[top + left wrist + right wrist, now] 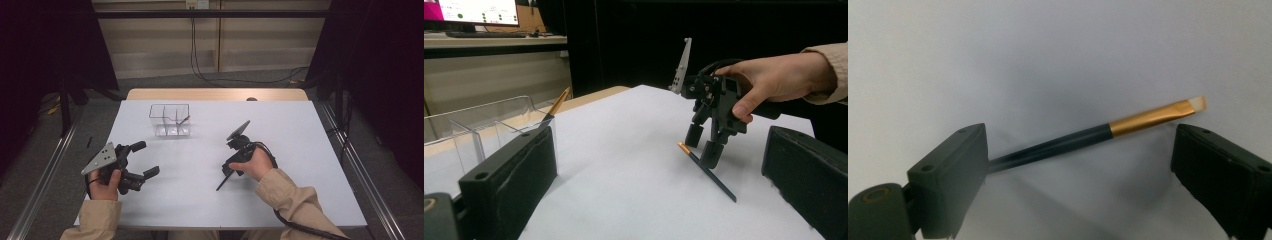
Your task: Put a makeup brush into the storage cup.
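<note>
Dark pencil (1083, 137), gold ferrule, pale eraser

This is a lab, a recording bay set up for table work. The white table (200, 195) sits dead centre, a plain wooden bench top (215, 94) butted against its far edge. Black curtains (50, 45) hang to the left and right of the table, shutting the bay in. Metal rails (45, 175) run along the floor on both sides of it. Beyond the table's far edge, black cables (200, 70) drop down a pale panelled wall to grey carpet. Off past the table's left side, a lit monitor (476, 11) and keyboard (484, 34) sit on a desk.
</note>
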Demonstrator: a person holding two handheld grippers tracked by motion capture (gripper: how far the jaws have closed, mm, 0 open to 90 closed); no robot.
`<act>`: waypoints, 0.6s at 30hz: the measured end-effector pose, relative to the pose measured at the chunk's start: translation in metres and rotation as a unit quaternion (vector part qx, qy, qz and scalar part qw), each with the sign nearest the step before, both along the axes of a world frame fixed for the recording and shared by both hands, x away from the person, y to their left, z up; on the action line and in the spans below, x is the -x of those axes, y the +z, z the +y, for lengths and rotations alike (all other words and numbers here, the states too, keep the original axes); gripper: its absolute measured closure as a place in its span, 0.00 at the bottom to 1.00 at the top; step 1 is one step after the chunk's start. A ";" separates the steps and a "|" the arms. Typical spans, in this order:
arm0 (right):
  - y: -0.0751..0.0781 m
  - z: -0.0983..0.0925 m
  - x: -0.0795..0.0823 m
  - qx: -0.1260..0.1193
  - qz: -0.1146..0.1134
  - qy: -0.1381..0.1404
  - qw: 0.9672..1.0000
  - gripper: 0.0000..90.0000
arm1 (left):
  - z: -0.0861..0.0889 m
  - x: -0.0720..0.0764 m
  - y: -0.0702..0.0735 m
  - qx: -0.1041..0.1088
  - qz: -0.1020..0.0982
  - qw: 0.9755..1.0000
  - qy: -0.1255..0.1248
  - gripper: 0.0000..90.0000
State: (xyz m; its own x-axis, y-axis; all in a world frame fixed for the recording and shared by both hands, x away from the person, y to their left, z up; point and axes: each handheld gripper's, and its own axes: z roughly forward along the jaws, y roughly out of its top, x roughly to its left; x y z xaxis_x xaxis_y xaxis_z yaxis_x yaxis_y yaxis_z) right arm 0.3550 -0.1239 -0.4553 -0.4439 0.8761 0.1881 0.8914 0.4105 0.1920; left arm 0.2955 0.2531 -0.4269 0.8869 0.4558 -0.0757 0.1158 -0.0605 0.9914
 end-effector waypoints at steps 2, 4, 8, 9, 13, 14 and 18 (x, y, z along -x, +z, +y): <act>-0.001 0.001 0.000 0.005 0.000 -0.001 1.000 0.11 | 0.000 0.000 0.000 0.000 0.000 1.000 0.002 0.01; 0.000 0.003 0.001 0.015 -0.008 0.003 1.000 0.15 | 0.000 0.000 0.000 0.000 0.001 1.000 0.001 0.01; 0.000 0.004 0.001 0.027 -0.016 0.003 0.999 0.20 | 0.000 0.000 0.000 0.000 0.000 1.000 0.001 0.01; 0.001 0.004 0.001 0.029 -0.018 0.000 0.999 0.22 | 0.000 0.000 0.000 -0.001 0.000 1.000 0.001 0.01; 0.002 0.006 0.003 0.058 -0.032 0.013 0.998 0.35 | 0.000 -0.001 0.000 -0.002 0.000 1.000 0.001 0.01; 0.002 0.006 0.003 0.065 -0.034 0.018 0.997 0.37 | -0.001 -0.001 0.000 -0.001 0.001 1.000 0.001 0.01; 0.002 0.005 0.002 0.069 -0.038 0.025 0.997 0.42 | -0.001 -0.001 0.000 -0.002 0.001 1.000 0.000 0.01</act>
State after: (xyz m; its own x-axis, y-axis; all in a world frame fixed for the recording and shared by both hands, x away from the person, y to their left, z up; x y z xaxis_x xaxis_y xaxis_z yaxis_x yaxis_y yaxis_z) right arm 0.3526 -0.1191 -0.4530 -0.4961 0.8677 0.0314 0.8544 0.4813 0.1960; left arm 0.2964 0.2520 -0.4270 0.8864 0.4567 -0.0750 0.1174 -0.0650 0.9910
